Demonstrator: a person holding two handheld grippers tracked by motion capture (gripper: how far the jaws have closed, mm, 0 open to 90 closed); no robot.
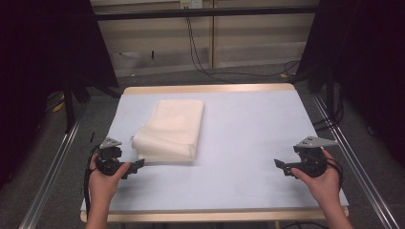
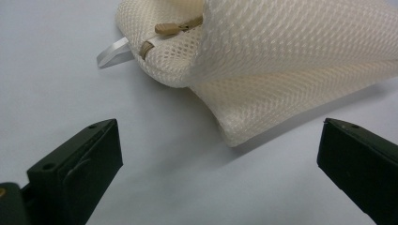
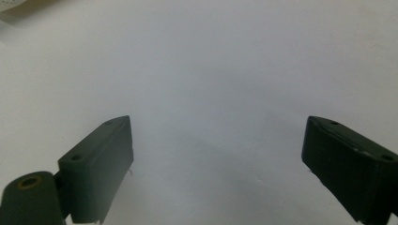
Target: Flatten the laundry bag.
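A folded cream mesh bag point(image 1: 172, 129) lies on the pale blue table point(image 1: 248, 129), left of centre. Its near corner point(image 2: 263, 70) fills the upper part of the left gripper view, with a tan zipper pull point(image 2: 176, 27) and a white tab point(image 2: 112, 52) at its edge. My left gripper point(image 1: 139, 164) is held low just short of the bag's near left corner, jaws wide open with bare table between them point(image 2: 220, 159). At the table's near right my right gripper point(image 1: 278, 164) points left over bare surface, open and holding nothing point(image 3: 218, 154).
The table's wooden edge point(image 1: 210, 88) shows at the far side. Metal rails point(image 1: 52, 167) run along both sides of the table. Black cables point(image 1: 200, 62) trail over the grey floor behind, and dark curtains point(image 1: 43, 47) hang left and right.
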